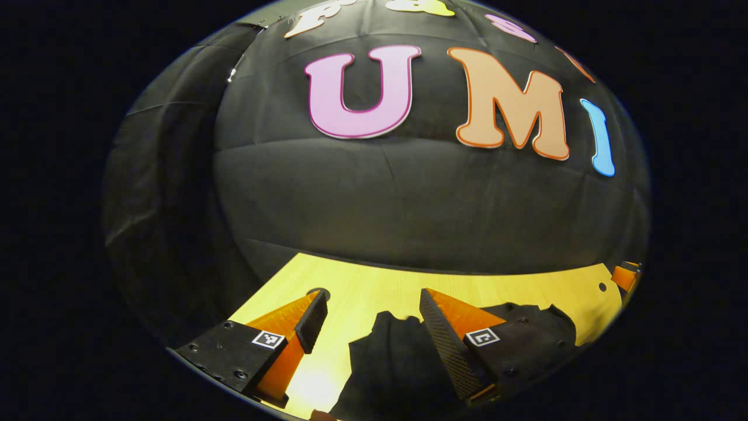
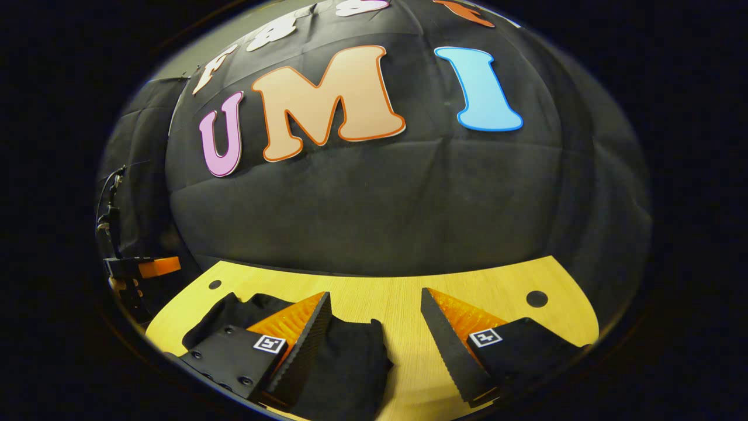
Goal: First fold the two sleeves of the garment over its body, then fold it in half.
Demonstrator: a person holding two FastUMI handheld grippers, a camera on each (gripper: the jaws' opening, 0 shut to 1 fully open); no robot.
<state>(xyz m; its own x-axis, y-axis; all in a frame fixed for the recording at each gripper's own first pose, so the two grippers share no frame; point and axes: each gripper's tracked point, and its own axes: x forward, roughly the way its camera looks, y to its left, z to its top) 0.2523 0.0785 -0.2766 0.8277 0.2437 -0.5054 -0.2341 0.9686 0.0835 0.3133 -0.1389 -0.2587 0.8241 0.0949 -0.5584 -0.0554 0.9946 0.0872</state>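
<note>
Your left tool (image 1: 371, 316) and right tool (image 2: 374, 316) both hang released, jaws spread wide, above the counter (image 2: 385, 292). The dark garment (image 2: 345, 362) lies bunched on the counter under them, bare wood beyond to the far edge.

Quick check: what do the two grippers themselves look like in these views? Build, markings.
The left gripper and the right gripper look alike: two wedge-shaped jaws with ridged, saw-toothed inner faces, each mounted on a black block with visible screws. Each block carries a small square black-and-white fiducial tag. No cables visible on either one.
</note>
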